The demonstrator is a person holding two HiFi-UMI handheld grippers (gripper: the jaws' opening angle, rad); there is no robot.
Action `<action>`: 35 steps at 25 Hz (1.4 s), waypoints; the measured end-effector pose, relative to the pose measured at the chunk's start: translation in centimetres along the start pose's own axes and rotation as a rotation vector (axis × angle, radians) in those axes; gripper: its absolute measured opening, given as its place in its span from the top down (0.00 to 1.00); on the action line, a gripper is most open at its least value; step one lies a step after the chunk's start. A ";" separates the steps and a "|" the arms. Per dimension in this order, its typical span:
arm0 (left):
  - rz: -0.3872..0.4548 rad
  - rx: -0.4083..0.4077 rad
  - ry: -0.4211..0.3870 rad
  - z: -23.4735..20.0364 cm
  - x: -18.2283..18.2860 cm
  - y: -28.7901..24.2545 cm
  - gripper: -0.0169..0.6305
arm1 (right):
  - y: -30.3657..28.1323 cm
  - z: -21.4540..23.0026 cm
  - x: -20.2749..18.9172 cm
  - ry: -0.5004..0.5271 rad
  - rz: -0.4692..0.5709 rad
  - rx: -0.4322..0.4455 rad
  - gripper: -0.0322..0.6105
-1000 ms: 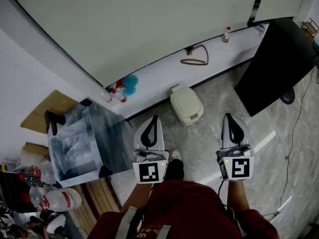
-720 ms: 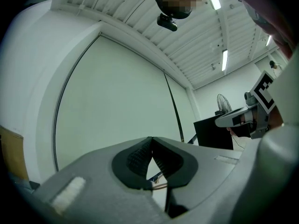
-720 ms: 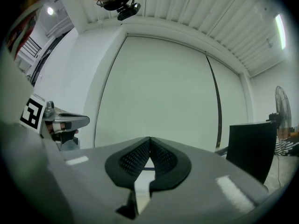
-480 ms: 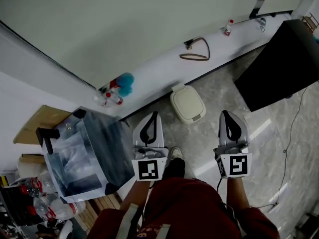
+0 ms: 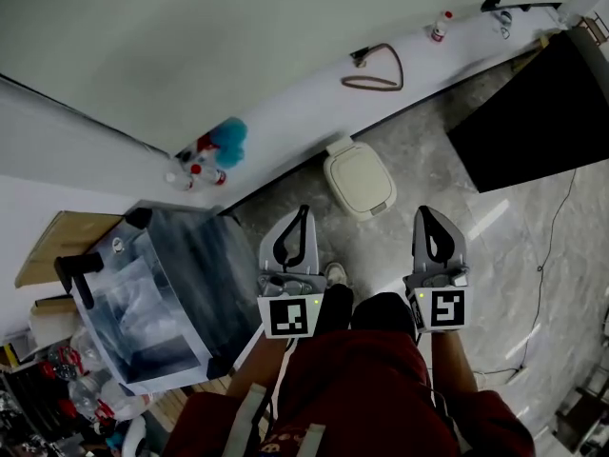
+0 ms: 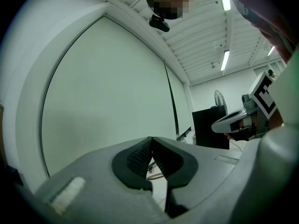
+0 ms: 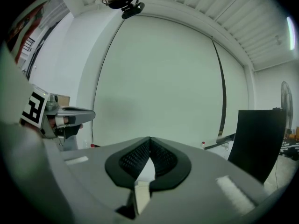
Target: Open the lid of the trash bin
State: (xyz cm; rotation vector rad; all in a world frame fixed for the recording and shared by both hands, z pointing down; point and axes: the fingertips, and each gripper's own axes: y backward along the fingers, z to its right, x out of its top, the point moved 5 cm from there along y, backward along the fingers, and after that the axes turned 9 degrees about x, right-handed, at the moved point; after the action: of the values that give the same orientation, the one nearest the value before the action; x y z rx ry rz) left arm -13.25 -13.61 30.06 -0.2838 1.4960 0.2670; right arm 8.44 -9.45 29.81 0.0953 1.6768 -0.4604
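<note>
Far left, clear box point(image 5: 143, 293): see-through plastic, on the floor by the white wall. Bottles point(image 5: 81, 388) piled just below it, too dim to sort.
Ledge point(image 5: 285, 131): white sill along the wall base. Blue-topped item point(image 5: 228, 137) with red-capped bottles on its left part, brown loop point(image 5: 373, 70) further right, small bottle point(image 5: 440, 25) near the far end.
Left gripper point(image 5: 302, 215): roughly level over the grey floor point(image 5: 504, 293). Jaws clenched, pads meeting at the tips, nothing between them.
Person: red top point(image 5: 352, 388) at bottom centre. Probably a pale shoe point(image 5: 334, 298) between the two grippers, partly covered.
Trash bin point(image 5: 360, 179): cream, lid down. Sits on the floor just beside the ledge, ahead of both grippers and between their lines, well apart from each.
Right gripper point(image 5: 425, 214): tipped slightly down, beside the left one and apart from it. Jaws clenched tip to tip, empty.
Black cabinet point(image 5: 533, 112): upper right, on the floor at the ledge's end.
Cable point(image 5: 544, 284): thin dark line trailing across the floor, far right.
</note>
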 end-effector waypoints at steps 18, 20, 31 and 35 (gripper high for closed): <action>-0.134 0.005 0.031 5.1 -11.3 -1.6 0.97 | -3.3 0.4 -15.4 -0.054 -0.213 0.168 0.95; -0.172 0.002 0.032 5.8 -13.1 -1.6 0.97 | -3.5 0.3 -17.7 -0.058 -0.255 0.192 0.95; -0.280 -0.012 0.027 8.0 -23.4 -2.7 0.97 | -6.5 0.4 -30.5 -0.041 -0.423 0.311 0.92; -0.304 -0.031 0.011 8.5 -26.7 -3.1 0.97 | -7.3 0.2 -34.4 -0.032 -0.456 0.344 0.90</action>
State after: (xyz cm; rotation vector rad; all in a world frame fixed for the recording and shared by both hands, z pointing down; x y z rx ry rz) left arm -5.71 -13.59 57.25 -0.5324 1.4375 0.0458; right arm 11.98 -9.38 64.77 -0.0451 1.5710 -1.0873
